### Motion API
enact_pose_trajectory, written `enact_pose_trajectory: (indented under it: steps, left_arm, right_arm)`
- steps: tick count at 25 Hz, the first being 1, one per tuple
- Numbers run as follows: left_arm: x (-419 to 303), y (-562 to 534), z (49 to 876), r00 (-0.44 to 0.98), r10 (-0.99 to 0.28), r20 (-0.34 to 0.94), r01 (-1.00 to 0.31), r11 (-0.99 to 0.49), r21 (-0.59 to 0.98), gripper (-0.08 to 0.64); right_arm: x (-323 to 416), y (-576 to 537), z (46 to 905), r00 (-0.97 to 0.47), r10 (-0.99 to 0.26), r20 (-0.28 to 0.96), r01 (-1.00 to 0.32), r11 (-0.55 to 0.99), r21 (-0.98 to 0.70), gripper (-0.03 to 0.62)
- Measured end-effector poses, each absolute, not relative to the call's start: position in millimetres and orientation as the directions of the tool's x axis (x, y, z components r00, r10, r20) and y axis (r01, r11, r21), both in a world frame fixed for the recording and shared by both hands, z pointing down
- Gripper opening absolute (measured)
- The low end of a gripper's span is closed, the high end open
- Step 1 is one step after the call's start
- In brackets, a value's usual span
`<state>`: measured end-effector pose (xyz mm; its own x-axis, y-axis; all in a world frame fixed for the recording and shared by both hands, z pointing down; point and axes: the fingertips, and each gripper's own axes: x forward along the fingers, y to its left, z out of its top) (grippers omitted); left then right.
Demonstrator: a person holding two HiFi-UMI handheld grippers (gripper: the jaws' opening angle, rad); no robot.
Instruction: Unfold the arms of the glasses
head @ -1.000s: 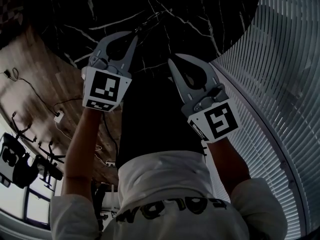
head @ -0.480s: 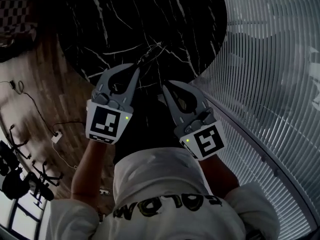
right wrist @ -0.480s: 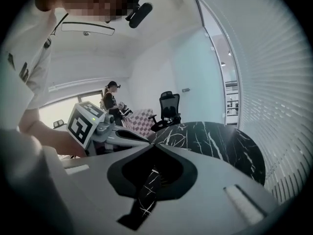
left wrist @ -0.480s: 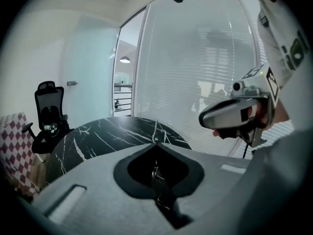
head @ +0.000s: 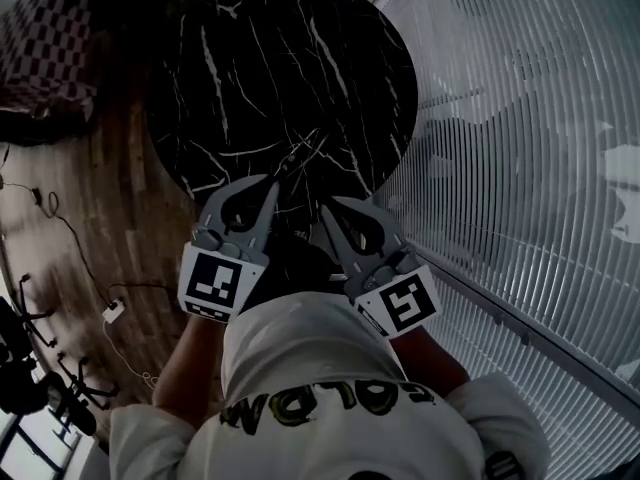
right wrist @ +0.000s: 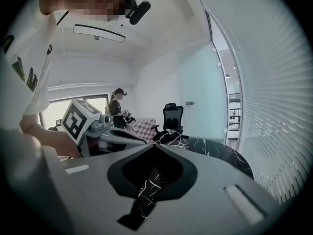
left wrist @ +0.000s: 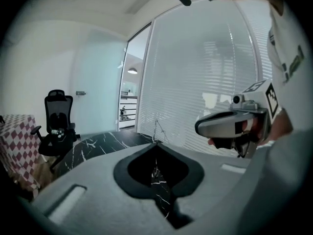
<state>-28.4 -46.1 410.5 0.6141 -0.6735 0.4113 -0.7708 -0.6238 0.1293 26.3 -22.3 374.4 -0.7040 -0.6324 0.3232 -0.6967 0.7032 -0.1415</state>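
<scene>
Lift stage: you hold the glasses (left wrist: 156, 127) pinched in the left gripper (head: 273, 182), jaws closed, above the table (head: 250, 68); right gripper (head: 325, 208) closed, seemingly empty; next, open it onto one arm.

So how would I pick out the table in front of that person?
Find the long wall of white slatted blinds; beside it, on the wood floor, stands the round table. Its top is black with thin white marble veins, unlike the checked cloth draped further left.
</scene>
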Motion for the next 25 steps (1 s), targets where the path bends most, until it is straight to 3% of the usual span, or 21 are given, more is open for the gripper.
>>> enact_pose_trajectory:
  steps: [10, 18, 25]
  left_arm:
    - [-18.6, -36.2, 363.6, 0.602, -0.704, 0.377, -0.784, -0.610, 0.115, 0.005]
    - [-16.2, -31.8, 349.4, 0.577, -0.743, 0.340, -0.812, -0.565, 0.144, 0.005]
    - [-18.9, -27.1, 344.0, 0.544, -0.781, 0.306, -0.839, -0.507, 0.196, 0.005]
  right_arm:
    - [31.0, -8.2, 345.5, -0.682, -0.668, 0.299, -0.723, 0.677, -0.136, 0.006]
    - [21.1, -9.1, 350.8, -0.644, -0.688, 0.333, -0.752, 0.650, -0.110, 0.081]
    - [5.0, -8.6, 362.0, -0.634, -0.676, 0.376, -0.744, 0.666, -0.055, 0.087]
